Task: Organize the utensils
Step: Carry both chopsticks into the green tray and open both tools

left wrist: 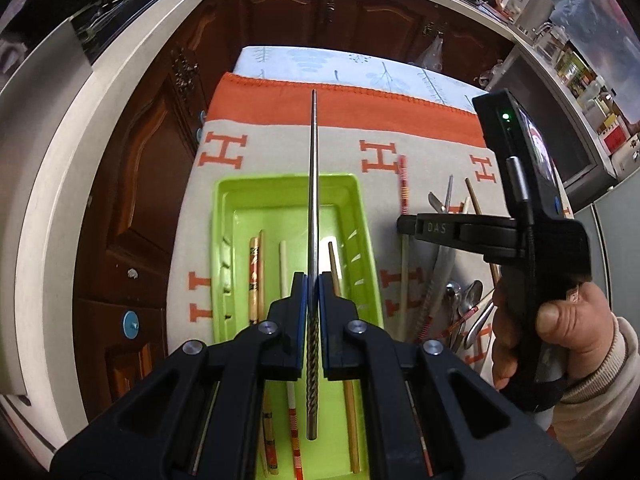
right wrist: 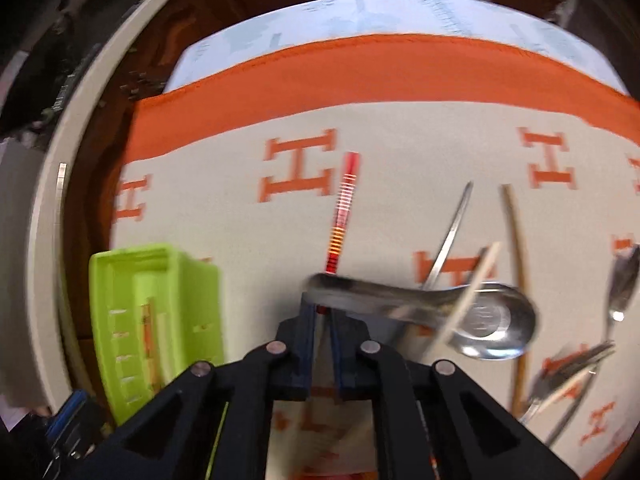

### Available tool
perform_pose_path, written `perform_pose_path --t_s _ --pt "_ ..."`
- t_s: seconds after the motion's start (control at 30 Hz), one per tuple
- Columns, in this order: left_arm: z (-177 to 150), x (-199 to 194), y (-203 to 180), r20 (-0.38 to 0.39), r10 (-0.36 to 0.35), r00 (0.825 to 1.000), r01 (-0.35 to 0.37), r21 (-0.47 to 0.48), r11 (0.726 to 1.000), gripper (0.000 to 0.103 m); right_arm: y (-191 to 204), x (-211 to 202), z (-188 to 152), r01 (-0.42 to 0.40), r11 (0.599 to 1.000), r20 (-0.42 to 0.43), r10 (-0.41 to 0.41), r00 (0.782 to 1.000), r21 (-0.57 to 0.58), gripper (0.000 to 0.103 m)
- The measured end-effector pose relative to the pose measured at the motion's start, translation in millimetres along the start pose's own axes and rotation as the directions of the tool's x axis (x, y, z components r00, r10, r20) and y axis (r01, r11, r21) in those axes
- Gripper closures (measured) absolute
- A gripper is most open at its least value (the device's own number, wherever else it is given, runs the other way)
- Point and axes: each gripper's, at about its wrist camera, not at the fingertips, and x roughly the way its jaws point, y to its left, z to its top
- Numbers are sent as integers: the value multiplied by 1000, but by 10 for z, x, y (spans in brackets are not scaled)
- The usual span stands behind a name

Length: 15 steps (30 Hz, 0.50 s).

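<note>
Green plastic tray (left wrist: 224, 216) holding wooden and patterned chopsticks (left wrist: 256, 276), left gripper (left wrist: 313, 280) clamped on twisted steel chopstick (left wrist: 313, 184), right gripper (right wrist: 320, 312) pinching steel spoon (right wrist: 440, 312) handle.

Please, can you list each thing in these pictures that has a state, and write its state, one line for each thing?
Left hand-held gripper: shut on the metal chopstick.
Metal chopstick: held above the green tray.
Green tray: holds several chopsticks lying lengthwise.
Right hand-held gripper: nearly closed at the end of the red striped chopstick; image blurred, grip uncertain.
Red striped chopstick: lying on the cloth.
Metal soup spoon: lying across other utensils.
</note>
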Motion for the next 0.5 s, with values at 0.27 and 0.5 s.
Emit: perform_pose_path --t_s 0.27,0.5 --pt "-130 -113 204 13 -16 1000 17 -64 998 100 158 -390 -100 -154 984 50 159 986 -91 98" --pt "-302 -186 239 19 -45 999 47 -103 994 100 81 -778 -264 -237 966 61 244 968 -103 98"
